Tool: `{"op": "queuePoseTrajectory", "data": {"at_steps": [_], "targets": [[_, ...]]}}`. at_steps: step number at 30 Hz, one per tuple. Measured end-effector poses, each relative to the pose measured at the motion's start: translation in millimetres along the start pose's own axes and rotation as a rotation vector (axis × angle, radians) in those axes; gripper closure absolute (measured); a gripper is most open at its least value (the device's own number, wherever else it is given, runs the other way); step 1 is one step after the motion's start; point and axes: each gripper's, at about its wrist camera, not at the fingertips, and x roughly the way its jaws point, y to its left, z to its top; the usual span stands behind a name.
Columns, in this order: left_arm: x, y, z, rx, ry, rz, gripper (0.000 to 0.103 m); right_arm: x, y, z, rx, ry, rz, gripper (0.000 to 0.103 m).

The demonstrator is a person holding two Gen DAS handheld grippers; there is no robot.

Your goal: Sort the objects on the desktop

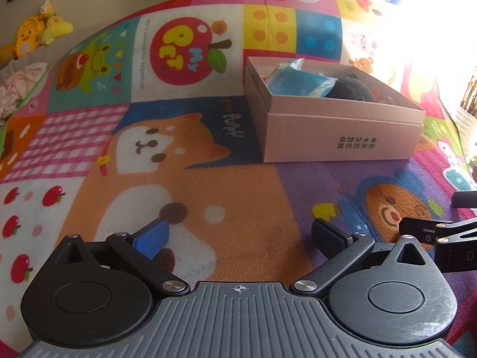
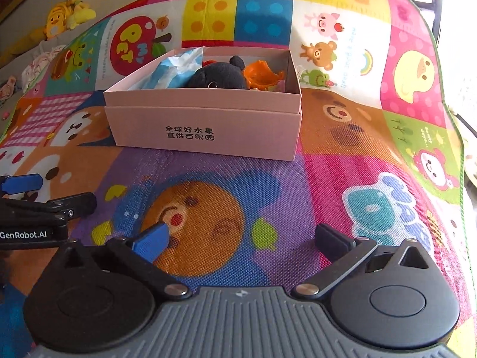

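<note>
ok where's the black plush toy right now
The black plush toy lies inside the open pink cardboard box, between the blue plastic packet on its left and the orange plastic item on its right.

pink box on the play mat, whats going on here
A person holds a gripper in each hand over a colourful play mat. The left gripper and right gripper are both open and hold nothing. The pink box already contains a blue packet, a black plush toy and an orange toy.
</note>
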Motion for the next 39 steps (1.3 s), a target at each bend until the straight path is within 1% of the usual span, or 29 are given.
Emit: {"op": "queuePoseTrajectory", "data": {"at_steps": [5, 39], "targets": [[-0.4, -1.5, -0.7, 0.001, 0.000, 0.001, 0.000, -4.0, -2.9, -7.8, -0.010, -0.040, 0.023, 0.000], [0.2, -0.4, 0.1, 0.000, 0.000, 0.001, 0.000, -4.6, -2.1, -8.4, -0.011, -0.042, 0.019, 0.000]]}}
